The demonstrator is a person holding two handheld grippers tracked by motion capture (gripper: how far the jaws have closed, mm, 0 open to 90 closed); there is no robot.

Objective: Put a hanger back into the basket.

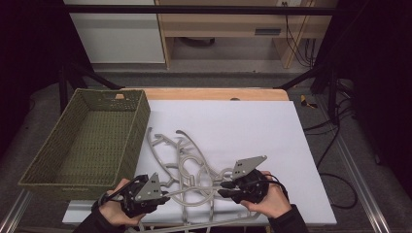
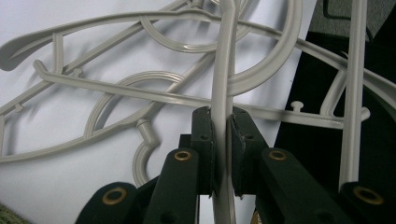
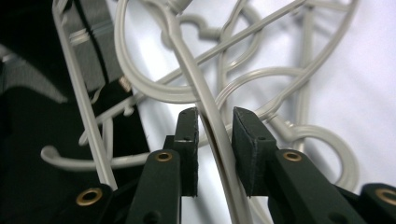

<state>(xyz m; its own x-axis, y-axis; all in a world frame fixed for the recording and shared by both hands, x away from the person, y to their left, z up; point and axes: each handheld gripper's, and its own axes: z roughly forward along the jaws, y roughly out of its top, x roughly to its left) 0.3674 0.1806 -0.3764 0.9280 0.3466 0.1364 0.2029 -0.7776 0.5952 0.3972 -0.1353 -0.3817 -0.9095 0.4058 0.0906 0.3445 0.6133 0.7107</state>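
At the desk's near edge, our left gripper (image 1: pixel 160 198) pinches a hanger (image 2: pixel 223 93) arm running lengthwise between its jaws, while our right gripper (image 1: pixel 224 188) straddles another arm, jaws slightly spread.

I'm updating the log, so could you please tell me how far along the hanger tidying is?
Nothing looks done: the green woven basket holds no hangers. In hand: the left claw is shut on one grey plastic hanger bar; the right claw straddles a bar, not yet closed. Left: the whole tangled hanger pile on the white board.
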